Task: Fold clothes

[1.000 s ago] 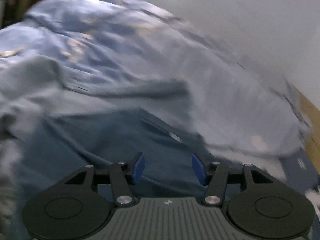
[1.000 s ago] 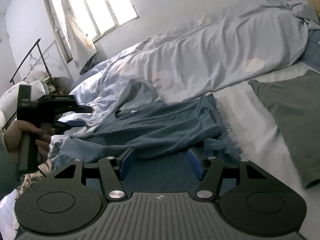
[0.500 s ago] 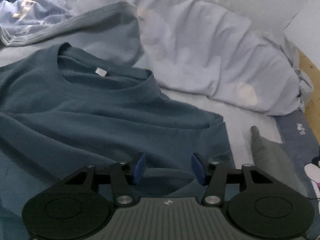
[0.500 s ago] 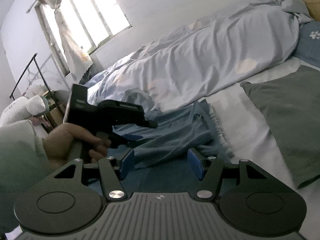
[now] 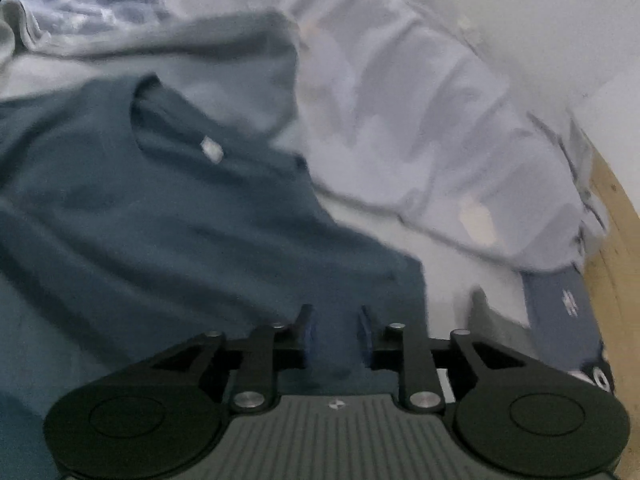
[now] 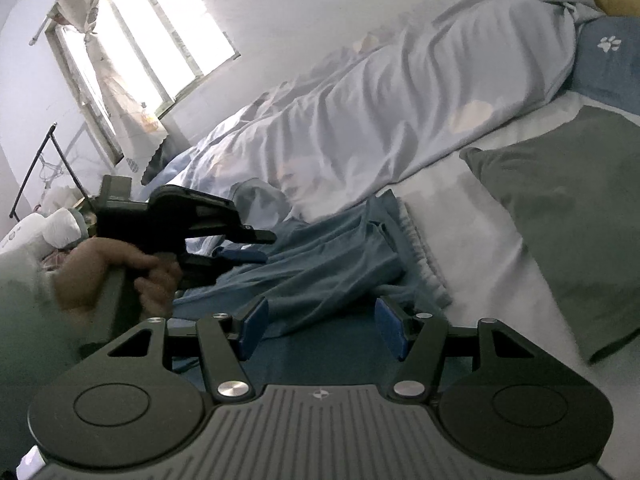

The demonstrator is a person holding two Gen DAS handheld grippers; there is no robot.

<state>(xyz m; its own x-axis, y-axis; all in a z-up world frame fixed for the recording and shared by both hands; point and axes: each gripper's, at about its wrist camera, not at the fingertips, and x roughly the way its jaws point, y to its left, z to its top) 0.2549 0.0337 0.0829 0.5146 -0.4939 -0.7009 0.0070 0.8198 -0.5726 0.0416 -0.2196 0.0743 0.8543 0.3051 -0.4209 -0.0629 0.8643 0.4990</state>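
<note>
No readable writing is seen. A small white neck tag point(image 5: 211, 148) is sewn inside the collar of the blue shirt point(image 5: 168, 232), but it is blurred, so any text cannot be told. A white paw print point(image 6: 609, 44) is printed on the blue pillow point(image 6: 612, 60).

The shirt is spread on the white sheet point(image 6: 492, 264), collar toward the rumpled duvet point(image 6: 400, 112), its body bunched in folds in the right view.

Left gripper point(image 5: 335, 330): blue pads set narrow, with shirt cloth seen in the gap at the shirt's right edge. Contact is probably not made, but motion blur leaves it uncertain. Right gripper point(image 6: 323, 326): pads held wide apart over the near part of the shirt, nothing between them but the cloth below.

Shown only in the right view: the window point(image 6: 144, 40) with a curtain, a dark metal rack point(image 6: 44, 164), the hand point(image 6: 116, 276) on the left gripper's handle, and the full grey garment point(image 6: 576, 216) lying flat on the sheet to the right, apart from the shirt. Shown only in the left view: the collar and tag, and a wooden edge point(image 5: 616, 240) at far right.

Bare sheet lies between shirt and grey garment. The duvet bounds the far side.
</note>
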